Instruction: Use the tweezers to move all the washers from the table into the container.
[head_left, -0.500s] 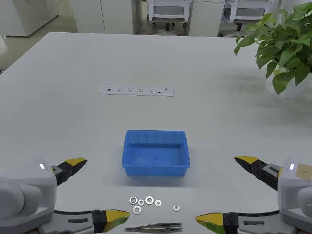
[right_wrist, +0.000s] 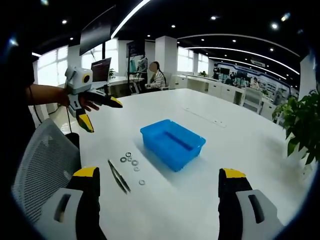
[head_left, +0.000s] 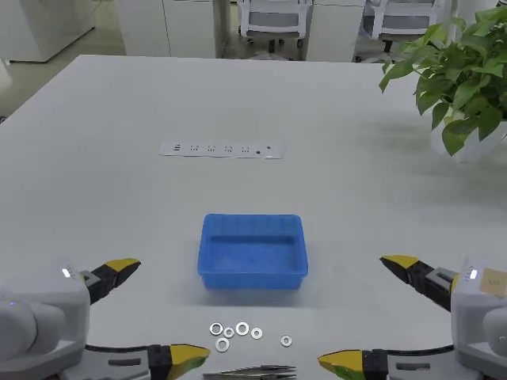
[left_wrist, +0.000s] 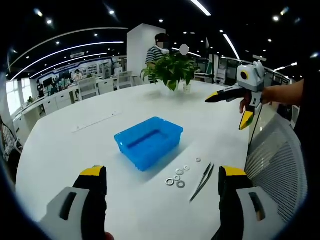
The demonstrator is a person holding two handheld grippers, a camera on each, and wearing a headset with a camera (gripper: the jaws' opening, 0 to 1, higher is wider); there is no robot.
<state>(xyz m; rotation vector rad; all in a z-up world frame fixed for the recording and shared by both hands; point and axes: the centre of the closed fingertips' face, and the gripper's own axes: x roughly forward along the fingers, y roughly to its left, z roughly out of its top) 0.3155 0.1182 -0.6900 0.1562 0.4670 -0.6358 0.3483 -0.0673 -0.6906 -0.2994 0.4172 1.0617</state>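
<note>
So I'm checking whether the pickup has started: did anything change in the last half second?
Nothing visibly moved; the head camera just shifted a little. The left gripper and right gripper are as before, open above the table and holding nothing. The tweezers lie untouched beside the washers, and the container is empty.

Your left gripper (head_left: 164,309) and right gripper (head_left: 358,310) match: pale grey housings (head_left: 36,321), black jaws tipped in yellow, a small white light (head_left: 66,273) on each housing. A thin dark cable (left_wrist: 252,137) hangs from each.
</note>
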